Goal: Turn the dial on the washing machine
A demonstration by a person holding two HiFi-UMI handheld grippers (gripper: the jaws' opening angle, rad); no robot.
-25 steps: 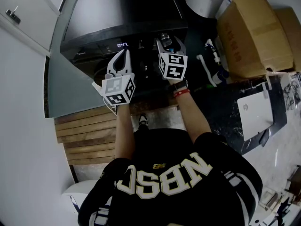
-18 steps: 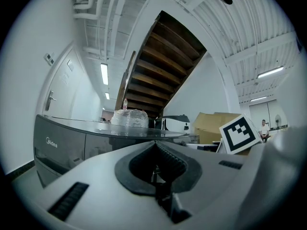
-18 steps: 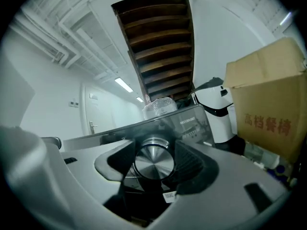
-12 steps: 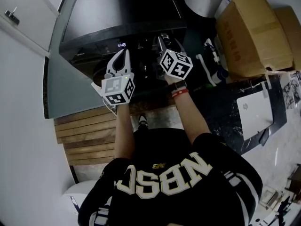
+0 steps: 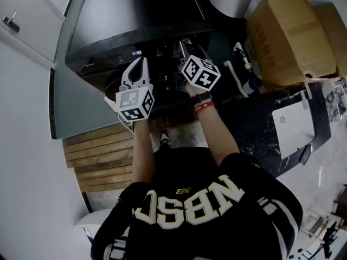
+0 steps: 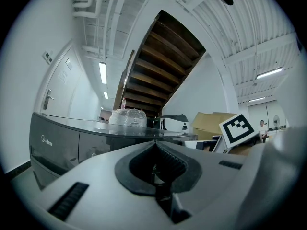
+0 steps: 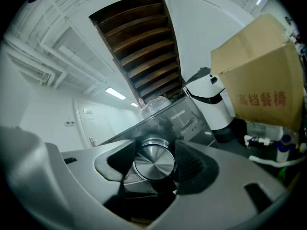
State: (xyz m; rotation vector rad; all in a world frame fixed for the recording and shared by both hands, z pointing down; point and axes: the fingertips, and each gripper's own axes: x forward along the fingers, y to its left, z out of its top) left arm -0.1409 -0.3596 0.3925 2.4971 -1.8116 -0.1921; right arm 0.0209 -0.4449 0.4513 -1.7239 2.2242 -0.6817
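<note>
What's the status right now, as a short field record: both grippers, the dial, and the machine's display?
left gripper: jaws together, nothing between them, held in front of the washing machine
right gripper: jaws closed on the dial, marker cube tilted
dial: round brushed-metal knob on the front control panel, a jaw on either side
display: lit, digits too small to read

Looks like a storage hall: wooden staircase [image 6: 158,66] overhead, ribbed ceiling [image 6: 249,28], cardboard boxes [image 5: 293,31] beside the washing machine [image 5: 135,15].
</note>
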